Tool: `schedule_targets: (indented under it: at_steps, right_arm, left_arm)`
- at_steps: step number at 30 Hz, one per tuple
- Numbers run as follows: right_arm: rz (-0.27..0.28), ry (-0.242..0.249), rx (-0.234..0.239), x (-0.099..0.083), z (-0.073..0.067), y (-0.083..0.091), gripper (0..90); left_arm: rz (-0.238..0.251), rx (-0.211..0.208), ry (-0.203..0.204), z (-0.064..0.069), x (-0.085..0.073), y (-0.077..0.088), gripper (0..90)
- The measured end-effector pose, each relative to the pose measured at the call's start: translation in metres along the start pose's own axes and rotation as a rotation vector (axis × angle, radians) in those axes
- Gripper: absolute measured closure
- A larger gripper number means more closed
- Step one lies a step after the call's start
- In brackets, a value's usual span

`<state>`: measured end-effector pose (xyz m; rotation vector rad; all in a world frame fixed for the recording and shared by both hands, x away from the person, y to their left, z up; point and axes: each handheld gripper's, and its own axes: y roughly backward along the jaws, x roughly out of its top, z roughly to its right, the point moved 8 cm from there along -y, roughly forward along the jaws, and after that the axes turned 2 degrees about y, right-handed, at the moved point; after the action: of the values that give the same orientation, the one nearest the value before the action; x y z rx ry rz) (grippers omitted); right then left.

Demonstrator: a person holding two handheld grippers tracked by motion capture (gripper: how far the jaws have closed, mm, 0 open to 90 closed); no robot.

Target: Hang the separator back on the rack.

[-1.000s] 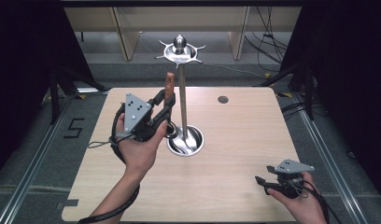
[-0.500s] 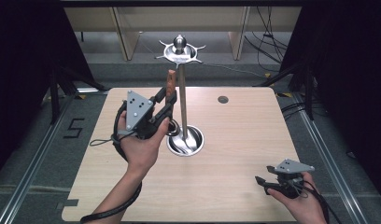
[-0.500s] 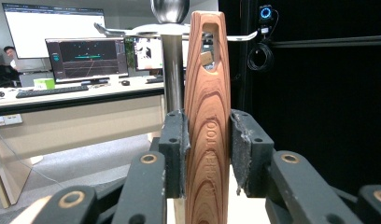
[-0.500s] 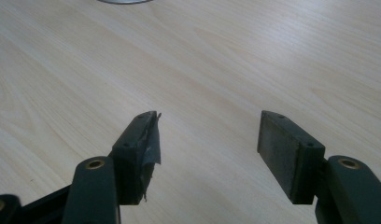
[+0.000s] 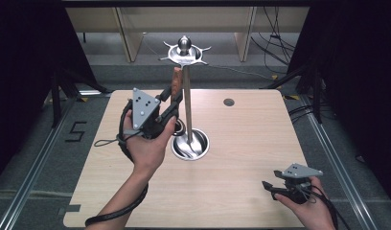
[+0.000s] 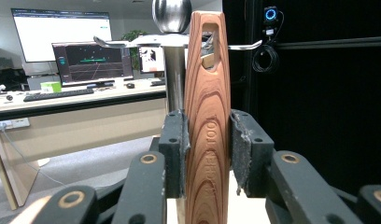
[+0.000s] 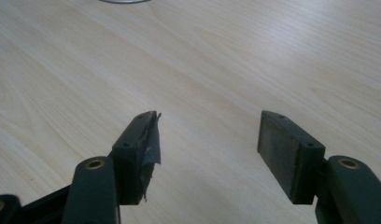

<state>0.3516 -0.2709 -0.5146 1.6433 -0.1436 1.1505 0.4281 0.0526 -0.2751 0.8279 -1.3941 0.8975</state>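
Holding nearly the same spot as a second ago, the left gripper (image 5: 170,106) keeps its jaws clamped on the wooden handle (image 6: 208,116), upright just beside the steel stand's pole (image 5: 187,110), its slotted tip close under the hook ring (image 5: 185,51). At 5 o'clock on the table (image 5: 241,191), the right gripper (image 7: 207,156) has not moved, its jaws open over bare wood. Open room lies right of the stand's base (image 5: 190,145), out to the 3 o'clock edge.
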Motion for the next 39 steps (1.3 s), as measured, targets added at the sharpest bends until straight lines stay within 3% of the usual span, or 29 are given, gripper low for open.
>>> schedule_targets:
  at_steps: [3,4,5,7,9,10,13,15,19,20,24,25,27,36,37,38,39]
  right_arm:
    - [0.002,0.0,0.003,0.0,0.0,0.0,39.0]
    - [0.002,-0.002,0.002,0.0,0.0,0.0,39.0]
    - [0.001,-0.005,0.003,0.0,0.0,0.0,39.0]
    - [0.001,-0.004,0.003,0.0,0.0,0.0,39.0]
    - [-0.002,-0.001,0.0,0.0,0.0,0.0,39.0]
    - [-0.001,-0.003,0.002,0.0,0.0,0.0,39.0]
    - [-0.002,-0.001,0.002,0.0,0.0,0.0,39.0]
    - [-0.006,-0.003,0.006,-0.001,0.0,0.0,39.0]
    - [-0.006,-0.004,0.007,-0.001,0.0,0.0,39.0]
    - [-0.007,-0.004,0.007,-0.001,0.0,0.0,39.0]
    - [-0.005,-0.004,0.007,-0.001,0.0,0.0,39.0]
    - [-0.007,-0.004,0.007,-0.001,0.0,0.0,38.9]
    - [-0.018,-0.013,0.013,-0.002,-0.001,0.0,38.9]
    - [-0.015,-0.014,0.011,-0.001,-0.001,0.0,38.9]
    - [-0.016,-0.018,0.011,-0.001,-0.002,0.001,38.9]
    - [-0.017,-0.021,0.011,-0.002,-0.002,0.001,38.9]
    - [-0.015,-0.015,0.011,-0.001,-0.001,0.001,38.9]
  left_arm:
    - [0.001,0.009,-0.006,0.0,0.0,-0.001,67.1]
    - [-0.002,0.01,0.009,0.001,0.0,-0.001,67.1]
    - [0.004,0.013,-0.01,0.0,0.001,-0.001,67.0]
    - [0.005,0.011,-0.009,0.0,0.001,-0.001,67.0]
    - [-0.004,0.009,0.009,0.003,0.0,-0.001,67.0]
    - [0.0,0.012,-0.012,0.002,0.001,-0.002,67.0]
    - [-0.003,0.013,0.007,0.003,0.0,-0.003,67.0]
    - [0.002,0.019,-0.017,0.002,0.002,-0.004,67.0]
    - [-0.008,0.025,-0.006,0.003,0.001,-0.005,66.9]
    - [-0.001,0.027,-0.024,0.002,0.002,-0.006,66.9]
    - [0.0,0.028,-0.035,0.004,0.003,-0.006,66.9]
    - [-0.008,0.024,-0.018,0.005,0.002,-0.006,66.9]
    - [-0.001,0.027,-0.033,0.005,0.002,-0.007,66.9]
    - [-0.02,0.028,-0.032,0.005,0.001,-0.011,66.9]
    - [-0.025,0.027,-0.013,0.006,0.0,-0.012,66.9]
    - [-0.02,0.028,-0.029,0.004,0.001,-0.013,66.9]
    - [-0.029,0.026,-0.015,0.006,0.0,-0.013,66.9]
